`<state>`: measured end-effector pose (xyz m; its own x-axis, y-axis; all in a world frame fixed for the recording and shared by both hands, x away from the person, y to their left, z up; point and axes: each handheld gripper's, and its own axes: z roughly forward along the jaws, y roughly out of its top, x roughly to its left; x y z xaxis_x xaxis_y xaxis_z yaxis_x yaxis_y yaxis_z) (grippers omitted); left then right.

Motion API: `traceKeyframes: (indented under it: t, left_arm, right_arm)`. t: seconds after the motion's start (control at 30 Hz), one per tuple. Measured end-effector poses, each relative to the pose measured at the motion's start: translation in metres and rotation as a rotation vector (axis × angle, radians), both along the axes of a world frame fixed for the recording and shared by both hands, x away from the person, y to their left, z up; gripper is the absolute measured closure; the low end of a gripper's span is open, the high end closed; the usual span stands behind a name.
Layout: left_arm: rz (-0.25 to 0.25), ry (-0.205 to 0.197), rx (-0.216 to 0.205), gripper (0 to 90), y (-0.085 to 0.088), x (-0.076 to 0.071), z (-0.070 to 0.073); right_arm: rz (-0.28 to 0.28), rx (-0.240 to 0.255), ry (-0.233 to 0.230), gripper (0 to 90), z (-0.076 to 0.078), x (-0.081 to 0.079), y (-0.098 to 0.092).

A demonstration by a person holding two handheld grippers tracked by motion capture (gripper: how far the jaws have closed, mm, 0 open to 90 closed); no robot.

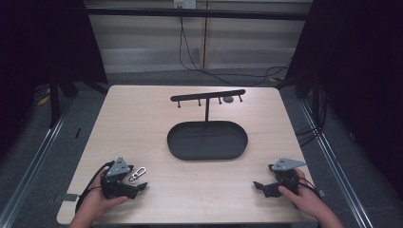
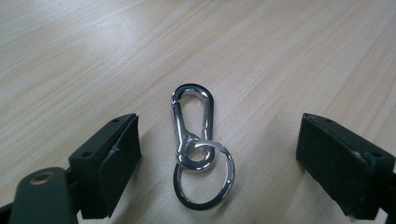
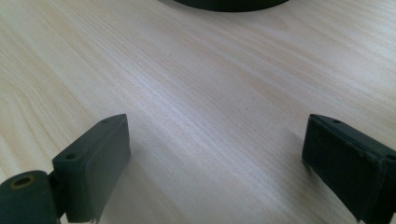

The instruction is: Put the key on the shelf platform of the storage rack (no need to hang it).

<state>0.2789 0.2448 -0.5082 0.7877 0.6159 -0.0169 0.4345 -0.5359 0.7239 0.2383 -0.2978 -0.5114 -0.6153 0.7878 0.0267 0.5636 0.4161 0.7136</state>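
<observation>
A silver snap hook with a key ring point(image 2: 196, 144) lies flat on the wooden table point(image 2: 280, 56). It rests between the wide-apart jaws of my left gripper point(image 2: 219, 163), and neither pad touches it. From above, the key ring point(image 1: 137, 174) sits just right of the left gripper point(image 1: 135, 186) near the table's front left. My right gripper point(image 1: 263, 187) stands open at the front right, and in the right gripper view its jaws point(image 3: 215, 168) frame bare wood.
A black oval tray point(image 1: 207, 140) sits mid-table, with a black T-shaped hook rack point(image 1: 207, 96) rising from its far rim. The tray's edge point(image 3: 229, 4) shows at the top of the right gripper view. Cables run across the floor behind the table.
</observation>
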Motion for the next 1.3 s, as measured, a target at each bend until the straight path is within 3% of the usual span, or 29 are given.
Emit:
traceKeyframes:
  t: [0.23,0.33,0.4,0.5,0.6,0.63,0.77,1.03,1.07,1.3]
  left_arm:
    - [0.008,0.005,-0.002,13.8,-0.001,-0.001,0.0]
    - [0.004,0.028,0.028,16.4,-0.001,0.0,0.005]
    - [0.011,0.06,0.068,20.5,-0.004,0.0,0.01]
    - [0.008,0.089,0.087,29.1,-0.006,-0.001,0.014]
    - [0.028,0.118,0.097,31.9,-0.006,0.0,0.02]
    - [0.044,0.135,0.118,32.0,-0.007,0.003,0.026]
    - [0.078,0.189,0.106,32.6,-0.008,0.007,0.031]
    - [0.081,0.286,0.185,38.9,-0.013,0.017,0.036]
    - [0.088,0.301,0.212,41.5,-0.016,0.019,0.038]
    - [0.108,0.337,0.257,46.7,-0.024,0.028,0.044]
  right_arm:
    - [0.001,0.0,-0.001,7.4,0.0,0.0,0.0]
    - [0.0,0.0,0.0,7.3,0.0,0.0,0.0]
    - [0.0,0.001,-0.001,7.3,0.0,0.0,0.0]
    - [-0.001,0.0,0.0,7.3,0.0,0.0,0.0]
    - [-0.001,0.0,0.0,7.3,0.0,0.0,0.0]
    - [0.0,0.0,-0.001,7.4,0.0,0.0,0.0]
    - [0.002,-0.005,0.0,7.4,0.0,0.0,0.0]
    - [0.003,-0.003,-0.001,7.4,0.0,0.0,0.0]
    - [0.004,-0.004,-0.002,7.4,0.0,0.0,0.0]
    - [0.003,-0.004,-0.001,7.4,0.0,0.0,0.0]
